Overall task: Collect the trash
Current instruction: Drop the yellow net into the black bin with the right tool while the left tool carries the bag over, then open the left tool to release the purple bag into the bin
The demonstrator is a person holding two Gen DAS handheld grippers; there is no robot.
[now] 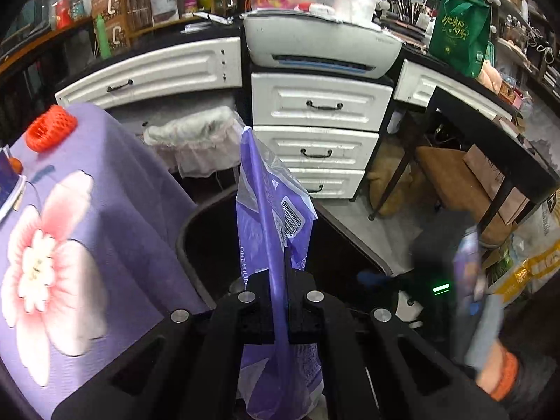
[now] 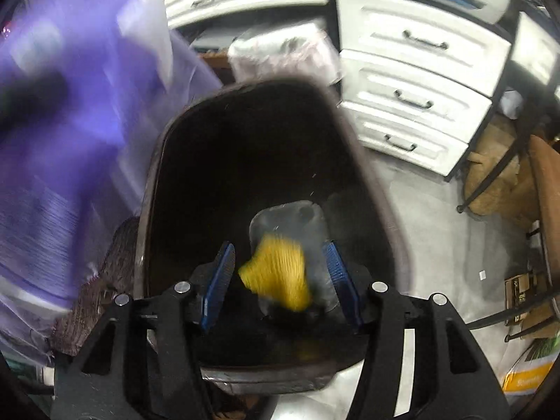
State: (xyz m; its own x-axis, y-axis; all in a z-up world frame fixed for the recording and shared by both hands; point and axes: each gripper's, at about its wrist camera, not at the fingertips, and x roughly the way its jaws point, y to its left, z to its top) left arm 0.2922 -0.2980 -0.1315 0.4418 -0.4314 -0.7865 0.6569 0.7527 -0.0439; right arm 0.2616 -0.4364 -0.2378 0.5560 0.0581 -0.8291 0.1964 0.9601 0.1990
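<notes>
My left gripper (image 1: 280, 262) is shut on a purple plastic wrapper (image 1: 276, 210) with a barcode, holding it upright above the black trash bin (image 1: 196, 217). In the right wrist view my right gripper (image 2: 278, 262) is open over the same bin (image 2: 367, 161). A yellow foam net (image 2: 280, 273) and a clear plastic tray (image 2: 297, 217) are blurred between its blue pads (image 2: 220, 273), inside the bin's mouth; I cannot tell whether they touch the pads. The purple wrapper shows blurred at the left (image 2: 70, 105).
A purple flowered tablecloth (image 1: 87, 227) covers a table at the left, with a red foam net (image 1: 50, 127) on it. White drawers (image 1: 315, 133), a printer (image 1: 322, 45), a lined white bin (image 1: 196, 140) and a black table frame (image 1: 490, 161) stand behind.
</notes>
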